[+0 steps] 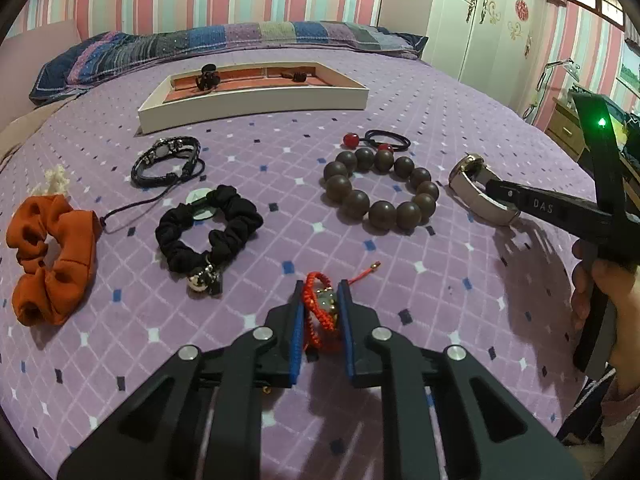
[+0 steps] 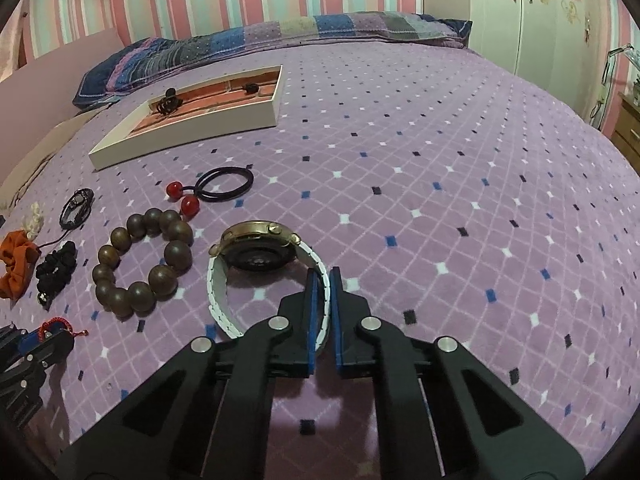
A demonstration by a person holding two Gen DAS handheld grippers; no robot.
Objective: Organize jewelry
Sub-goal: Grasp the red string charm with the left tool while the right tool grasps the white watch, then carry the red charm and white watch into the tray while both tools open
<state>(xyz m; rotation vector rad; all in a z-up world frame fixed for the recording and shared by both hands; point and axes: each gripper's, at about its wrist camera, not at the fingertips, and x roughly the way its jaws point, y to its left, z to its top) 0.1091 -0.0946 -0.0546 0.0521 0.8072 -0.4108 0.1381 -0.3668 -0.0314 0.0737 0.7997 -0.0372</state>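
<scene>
The left hand-held gripper [image 1: 320,300] is clamped on a red woven bracelet [image 1: 318,312] low over the bed [image 1: 440,120]. The right hand-held gripper [image 2: 325,280] pinches the white strap of a watch [image 2: 256,256]. The tray [image 1: 256,104] lies far ahead of both.

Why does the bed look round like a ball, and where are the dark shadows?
Left wrist view: the fisheye lens bends the purple bedspread into a dome, with black corners; a shadow lies under the right gripper. Right wrist view: same bulge; the tray looks slanted, and a dark shadow sits below the gripper holding the watch.
</scene>
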